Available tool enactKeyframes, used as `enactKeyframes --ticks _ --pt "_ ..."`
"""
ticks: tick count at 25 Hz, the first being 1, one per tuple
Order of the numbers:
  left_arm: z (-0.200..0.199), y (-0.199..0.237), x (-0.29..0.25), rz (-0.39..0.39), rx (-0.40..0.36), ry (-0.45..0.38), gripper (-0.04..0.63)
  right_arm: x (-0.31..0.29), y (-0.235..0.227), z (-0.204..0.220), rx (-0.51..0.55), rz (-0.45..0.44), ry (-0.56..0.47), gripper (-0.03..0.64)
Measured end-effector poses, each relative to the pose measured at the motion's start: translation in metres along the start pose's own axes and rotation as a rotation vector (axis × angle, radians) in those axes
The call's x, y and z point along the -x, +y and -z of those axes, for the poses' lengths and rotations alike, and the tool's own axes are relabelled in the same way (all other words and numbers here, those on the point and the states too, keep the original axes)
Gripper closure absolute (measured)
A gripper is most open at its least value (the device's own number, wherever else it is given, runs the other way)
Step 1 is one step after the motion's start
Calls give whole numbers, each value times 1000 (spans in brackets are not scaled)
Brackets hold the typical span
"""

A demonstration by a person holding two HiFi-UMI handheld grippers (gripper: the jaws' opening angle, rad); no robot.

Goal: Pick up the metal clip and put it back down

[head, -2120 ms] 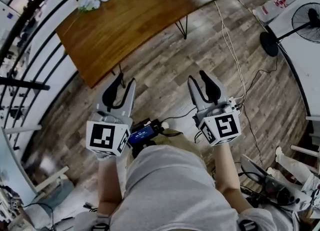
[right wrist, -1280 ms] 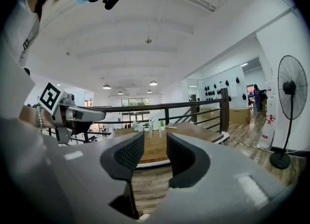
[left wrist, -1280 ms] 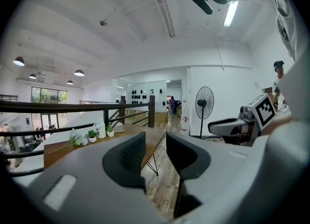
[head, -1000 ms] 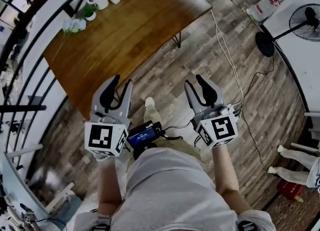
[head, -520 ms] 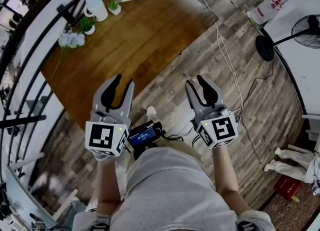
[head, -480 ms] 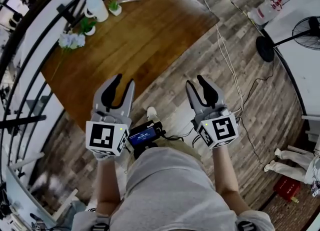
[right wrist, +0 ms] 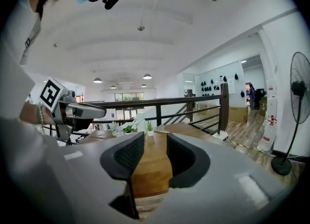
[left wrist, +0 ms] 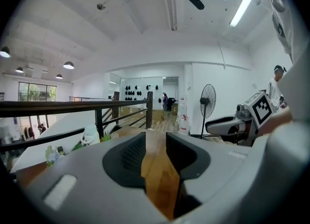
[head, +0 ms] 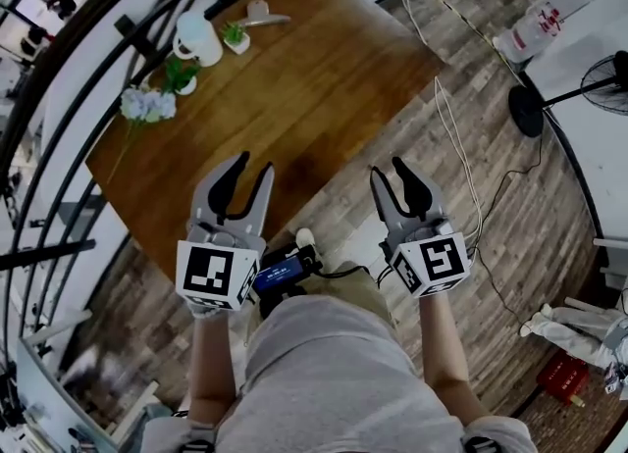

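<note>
A small grey metal object (head: 265, 18), possibly the clip, lies at the far end of the wooden table (head: 294, 88); it is too small to make out. My left gripper (head: 251, 169) hangs open over the table's near edge with nothing between its jaws. My right gripper (head: 390, 171) is open and empty too, over the plank floor just off the table's corner. In the left gripper view the gripper (left wrist: 156, 143) shows only table wood in its gap. The same holds for the gripper (right wrist: 155, 143) in the right gripper view.
A white jug (head: 196, 39), a small potted plant (head: 234, 37), a second plant (head: 180, 76) and pale flowers (head: 147, 103) stand along the table's far left side by a black railing (head: 59, 59). Cables (head: 446, 127) run over the floor. A standing fan (head: 589, 78) is at right.
The person has walked towards the table, which has slid down and nearer in the head view. Both grippers moved forward with them and stayed open.
</note>
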State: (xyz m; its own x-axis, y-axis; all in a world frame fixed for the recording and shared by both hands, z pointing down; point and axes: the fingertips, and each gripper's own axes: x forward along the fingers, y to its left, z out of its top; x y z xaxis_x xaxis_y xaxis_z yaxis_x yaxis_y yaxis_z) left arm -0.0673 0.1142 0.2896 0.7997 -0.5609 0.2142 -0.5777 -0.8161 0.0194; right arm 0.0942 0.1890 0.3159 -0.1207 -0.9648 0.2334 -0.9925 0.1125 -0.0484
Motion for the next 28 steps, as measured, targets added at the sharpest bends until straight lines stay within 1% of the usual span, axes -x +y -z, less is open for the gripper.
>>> enactKeyframes --ticks 3,10,14,20,28 --pt "-3 8 -2 0 3 -3 463 -10 1 -5 10 -14 -8 476" --pt "-1 28 -3 -37 5 -13 463 -34 5 -12 37 -43 -12 474" --pt "-1 38 -8 -37 5 -4 462 -45 8 -19 45 -61 -16 474" --pt "-1 57 -18 -60 19 -3 460 -69 5 -24 56 -85 -11 474" --pt "1 84 -41 -81 41 11 456 -113 3 -25 78 -150 16 474"
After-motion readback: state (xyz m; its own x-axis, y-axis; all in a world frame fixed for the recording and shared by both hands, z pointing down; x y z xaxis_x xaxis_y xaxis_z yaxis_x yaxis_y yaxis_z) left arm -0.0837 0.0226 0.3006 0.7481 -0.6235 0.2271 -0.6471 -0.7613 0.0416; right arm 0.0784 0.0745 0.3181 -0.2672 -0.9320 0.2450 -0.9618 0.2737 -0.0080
